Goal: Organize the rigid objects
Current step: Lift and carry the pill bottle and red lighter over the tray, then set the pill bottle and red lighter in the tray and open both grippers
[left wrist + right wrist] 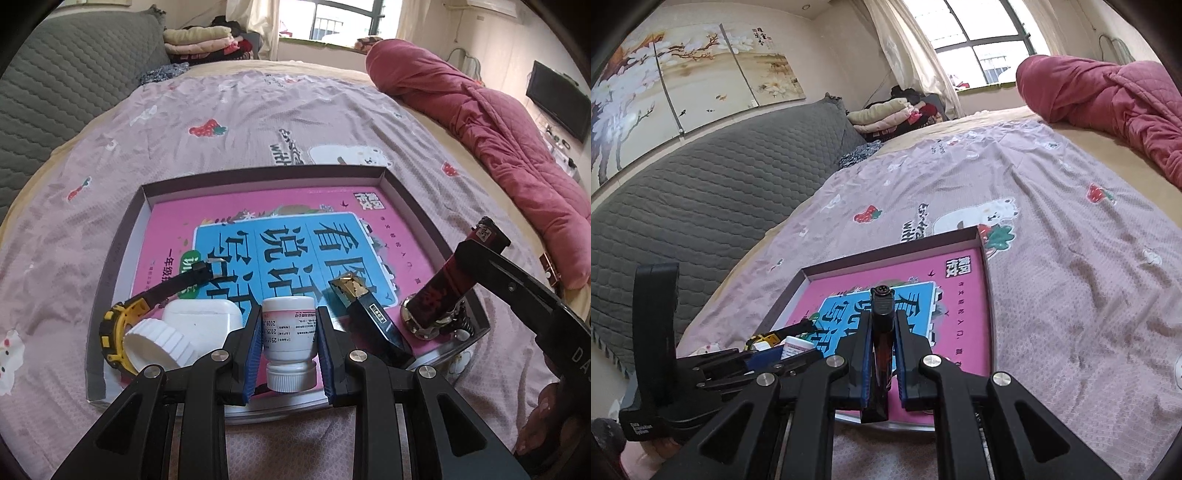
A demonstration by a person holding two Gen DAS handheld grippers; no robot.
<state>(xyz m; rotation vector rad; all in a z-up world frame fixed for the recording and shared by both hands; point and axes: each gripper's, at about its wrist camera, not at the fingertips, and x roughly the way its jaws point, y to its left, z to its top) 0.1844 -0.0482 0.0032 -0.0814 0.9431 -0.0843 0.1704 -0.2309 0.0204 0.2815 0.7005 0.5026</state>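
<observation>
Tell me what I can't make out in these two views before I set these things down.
- Left wrist view: the bottle's label is too small and upside down to read; its sides are covered by the left gripper's jaws.
- Left wrist view: the tray's near edge is hidden behind the gripper.
- Right wrist view: the lighter's lower end is hidden by the right gripper.
- Right wrist view: the watch is mostly blocked.

the near edge of the tray is being crowded by a watch, earbud case and black box; its far half is being left open.
</observation>
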